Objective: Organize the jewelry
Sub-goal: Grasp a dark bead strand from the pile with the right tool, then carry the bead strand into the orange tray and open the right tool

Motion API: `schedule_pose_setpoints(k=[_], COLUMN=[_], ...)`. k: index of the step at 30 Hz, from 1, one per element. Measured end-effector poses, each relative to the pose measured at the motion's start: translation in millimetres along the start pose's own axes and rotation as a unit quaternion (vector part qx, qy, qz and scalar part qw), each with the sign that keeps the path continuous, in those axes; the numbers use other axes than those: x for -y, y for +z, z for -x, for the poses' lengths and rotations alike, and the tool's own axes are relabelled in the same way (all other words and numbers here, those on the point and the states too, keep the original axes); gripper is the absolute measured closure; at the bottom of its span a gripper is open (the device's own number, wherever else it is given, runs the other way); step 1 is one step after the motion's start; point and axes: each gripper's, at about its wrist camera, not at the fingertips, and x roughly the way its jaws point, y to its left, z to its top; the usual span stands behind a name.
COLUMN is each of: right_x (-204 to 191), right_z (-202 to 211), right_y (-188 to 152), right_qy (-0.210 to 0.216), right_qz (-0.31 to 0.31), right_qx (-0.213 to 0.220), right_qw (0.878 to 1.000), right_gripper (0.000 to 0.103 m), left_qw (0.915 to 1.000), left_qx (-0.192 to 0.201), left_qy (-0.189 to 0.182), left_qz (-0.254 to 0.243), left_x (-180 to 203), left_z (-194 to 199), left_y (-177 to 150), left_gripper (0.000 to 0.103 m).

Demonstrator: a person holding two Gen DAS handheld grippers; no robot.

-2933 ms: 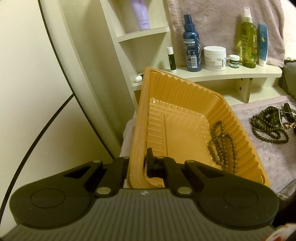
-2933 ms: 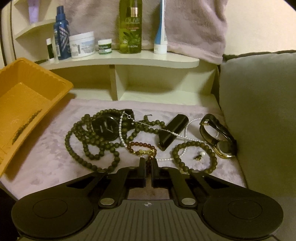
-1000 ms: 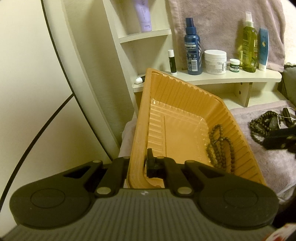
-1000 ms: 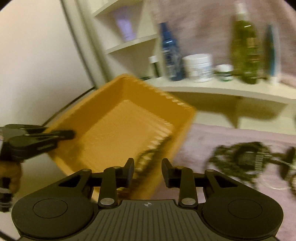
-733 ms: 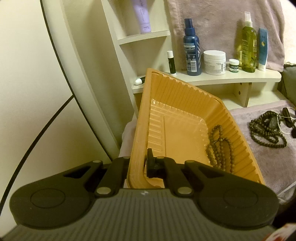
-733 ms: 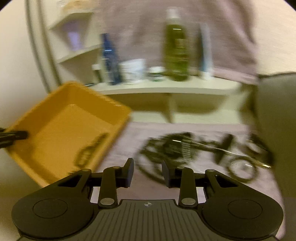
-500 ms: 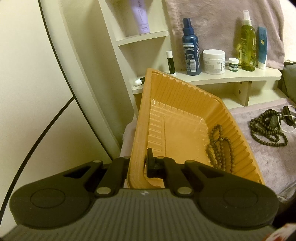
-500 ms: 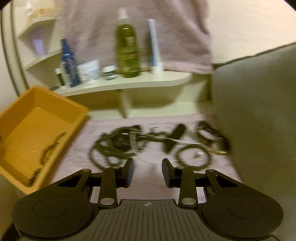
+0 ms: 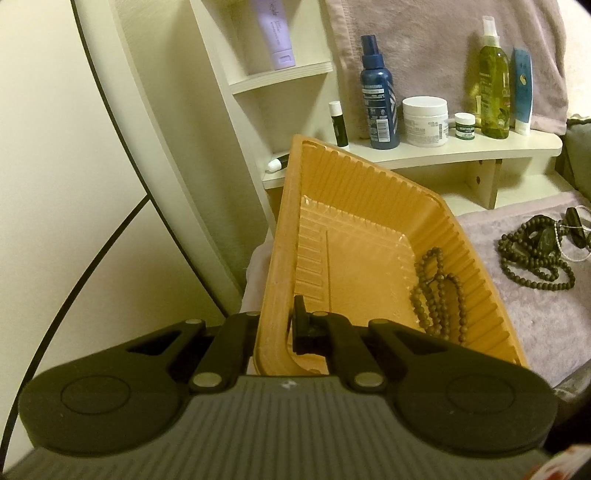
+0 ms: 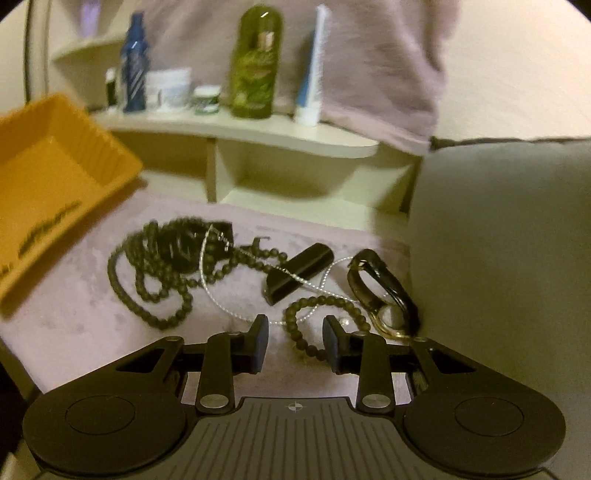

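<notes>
Where the jewelry lay in a loose heap on the mauve cloth (image 10: pixel 92 306), a long dark bead necklace (image 10: pixel 147 273) sprawled over a black watch face (image 10: pixel 183 249), with a thin silver chain (image 10: pixel 221 295) crossing it toward a black oblong case (image 10: pixel 299 267). Just beside the case sat a smaller bead bracelet (image 10: pixel 310 325) and, against the grey cushion (image 10: pixel 509 258), a dark watch with a gold-rimmed dial (image 10: pixel 384 291). The right gripper (image 10: pixel 295 341) hung low over the near edge of that heap, its fingers (image 10: pixel 258 341) standing apart with nothing between them, the small bracelet showing in the gap. Off to the left, the orange tray (image 9: pixel 369 206) was tilted, its near corner wall clamped by the left gripper (image 9: pixel 275 328), one finger outside the wall and one inside. One string of brown beads (image 9: pixel 439 291) lay inside the tray along its right wall. From the left wrist view the necklace heap showed on the cloth well to the right of the tray. Behind everything ran a cream shelf (image 9: pixel 480 155) carrying a blue spray bottle (image 9: pixel 378 99), a white jar (image 9: pixel 424 122), a small green-labelled pot (image 9: pixel 464 126), a green olive bottle (image 9: pixel 493 81) and a blue tube (image 9: pixel 521 92), with a mauve towel (image 9: pixel 424 48) hanging behind them and a lilac tube (image 9: pixel 277 33) on the shelf above.
</notes>
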Motion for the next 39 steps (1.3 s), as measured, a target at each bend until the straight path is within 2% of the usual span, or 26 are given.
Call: schedule_pose_setpoints(k=[3,11,24,32,39], right_x=[-1.4,-1.9,11.7,25.3,13.1], right_z=[-8.6,-19.0,37.0,63.5,76.0], right_y=[0.1,1.0,15.9,34.2,50.4], right_qy=[0.003,0.004,0.004,0.036,0.076], right_qz=[0.024,0.047,-0.005,-0.044,-0.055], right_qx=[-0.006,-0.019,0.049,0.073,0.086], right_qw=[1.0,0.999,0.999,0.996,0.992], right_gripper=[0.073,0.095,0.096,0.096,0.096], left_qw=[1.0,1.0,1.0,1.0,1.0], left_qx=[-0.002,-0.005,-0.006,-0.005,-0.005], left_qy=[0.0,0.002,0.0,0.0,-0.001], left_qz=[-0.001,-0.002,0.004,0.006,0.005], left_x=[-0.5,0.1,-1.9,-1.7,-1.7], left_z=[-0.4,-1.2,-2.7,-2.6,-2.5], left_y=[0.4,1.6,0.7,0.0,-0.1], left_gripper=[0.099,0.099,0.099,0.099,0.099])
